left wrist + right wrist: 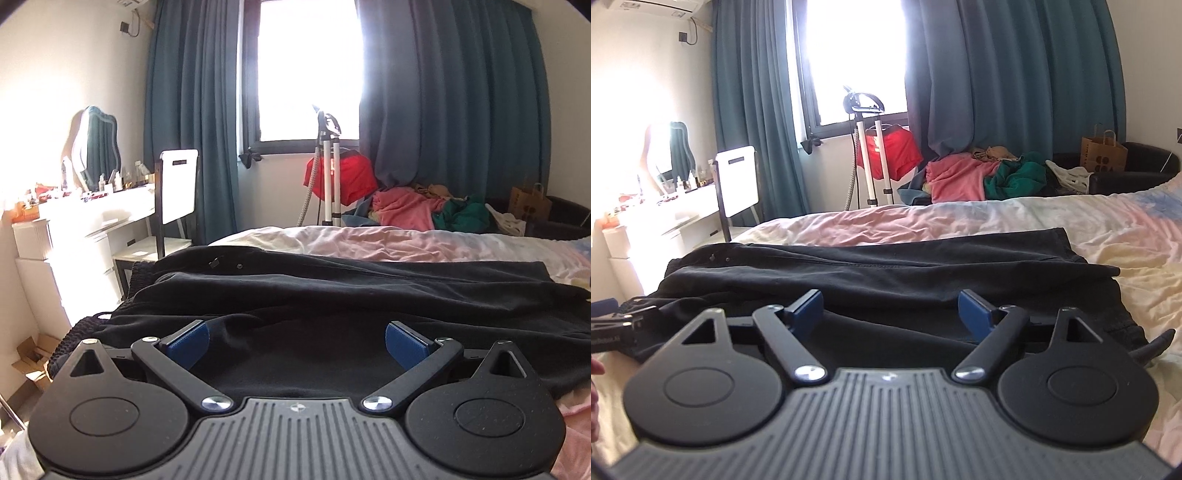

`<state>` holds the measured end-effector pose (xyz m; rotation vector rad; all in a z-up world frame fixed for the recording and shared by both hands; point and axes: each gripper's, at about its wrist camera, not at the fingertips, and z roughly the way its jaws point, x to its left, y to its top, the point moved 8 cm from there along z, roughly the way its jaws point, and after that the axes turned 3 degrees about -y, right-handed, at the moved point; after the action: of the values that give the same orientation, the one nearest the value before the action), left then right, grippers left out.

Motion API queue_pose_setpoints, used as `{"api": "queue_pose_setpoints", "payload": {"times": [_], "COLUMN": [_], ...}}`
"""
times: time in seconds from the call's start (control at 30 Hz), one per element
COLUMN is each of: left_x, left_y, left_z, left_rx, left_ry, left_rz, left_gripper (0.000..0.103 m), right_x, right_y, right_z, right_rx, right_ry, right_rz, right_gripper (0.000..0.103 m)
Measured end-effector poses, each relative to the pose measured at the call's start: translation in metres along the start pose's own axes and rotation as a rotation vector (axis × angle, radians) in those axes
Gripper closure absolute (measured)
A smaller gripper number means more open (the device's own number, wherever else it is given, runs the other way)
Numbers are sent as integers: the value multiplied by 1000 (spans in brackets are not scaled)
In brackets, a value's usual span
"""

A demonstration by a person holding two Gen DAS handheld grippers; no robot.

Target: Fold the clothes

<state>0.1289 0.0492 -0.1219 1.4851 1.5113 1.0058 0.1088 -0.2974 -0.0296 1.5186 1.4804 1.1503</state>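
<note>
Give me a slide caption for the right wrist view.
Open right hand-held gripper poised over black garment on bed.

black grippers point(297, 341), blue jaws, silver screws, ribbed grey housing.

Teal floor-length curtains point(461, 110) frame a bright window point(308, 70). Beyond the bed's far edge, its pastel crumpled sheet point(923, 221) in view, a silver tripod stand point(330, 177) carries red fabric point(354, 177). A white dressing surface point(96, 210) sits left; a brown paper bag point(1102, 153) stands far right.
</note>
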Motion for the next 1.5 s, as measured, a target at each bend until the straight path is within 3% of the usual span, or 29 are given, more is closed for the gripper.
{"api": "queue_pose_setpoints", "payload": {"times": [0.43,0.6,0.7,0.8,0.93,1.2,1.4,1.5], "left_x": [47,91,130,169,204,231,234,232], "left_y": [-32,-47,-54,-64,-76,-82,-76,-70], "left_z": [28,34,37,41,56,78,66,58], "left_rx": [171,285,363,417,417,336,235,183], "left_ry": [81,169,185,127,3,-121,-249,-343], "left_rz": [-237,-418,-624,-923,-1154,-1244,-1299,-1312], "left_gripper": [0,0,0,0,0,0,1,3], "right_x": [-9,-18,-32,-57,-105,-201,-237,-253], "right_y": [-3,-6,-7,-11,-25,-77,-112,-117], "right_z": [0,2,3,5,12,13,26,32], "right_rx": [21,48,64,98,161,227,277,260], "right_ry": [-27,-47,-86,-111,-98,-134,-212,-235], "right_rz": [18,49,83,194,504,1095,1308,1328], "right_gripper": [21,21,21,21,21,19,19,19]}}
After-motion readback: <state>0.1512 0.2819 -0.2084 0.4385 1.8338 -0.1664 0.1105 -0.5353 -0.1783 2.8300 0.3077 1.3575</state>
